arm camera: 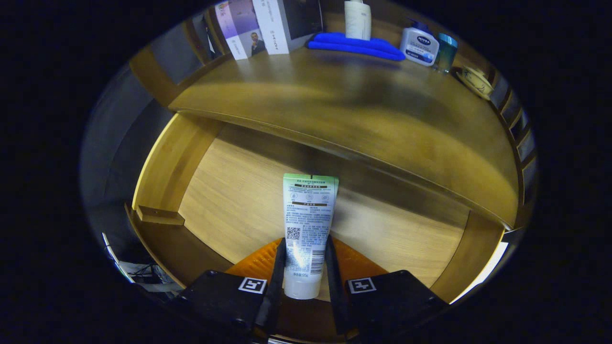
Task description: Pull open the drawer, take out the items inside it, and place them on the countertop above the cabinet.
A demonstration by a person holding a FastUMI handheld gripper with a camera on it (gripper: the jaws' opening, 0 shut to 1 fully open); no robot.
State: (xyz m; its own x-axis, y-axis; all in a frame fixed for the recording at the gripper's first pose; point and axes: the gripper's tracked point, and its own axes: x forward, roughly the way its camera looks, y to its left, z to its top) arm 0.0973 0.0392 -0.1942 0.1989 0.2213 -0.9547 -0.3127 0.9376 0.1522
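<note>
A white tube with a green crimped end (307,224) stands between my two fingers, cap end toward me. My gripper (304,267) is shut on the tube, one finger pressing each side near its lower half. The tube hangs above the open wooden drawer (229,200), whose pale floor and left wall show beneath it. Beyond the drawer lies the brown countertop (344,110) of the cabinet.
At the back of the countertop lie a folded blue cloth (356,46), a white bottle (357,19), a white-and-blue lotion bottle (419,45), a teal cup (445,52) and a small dish (474,81). Boxes (260,26) lean at the back left.
</note>
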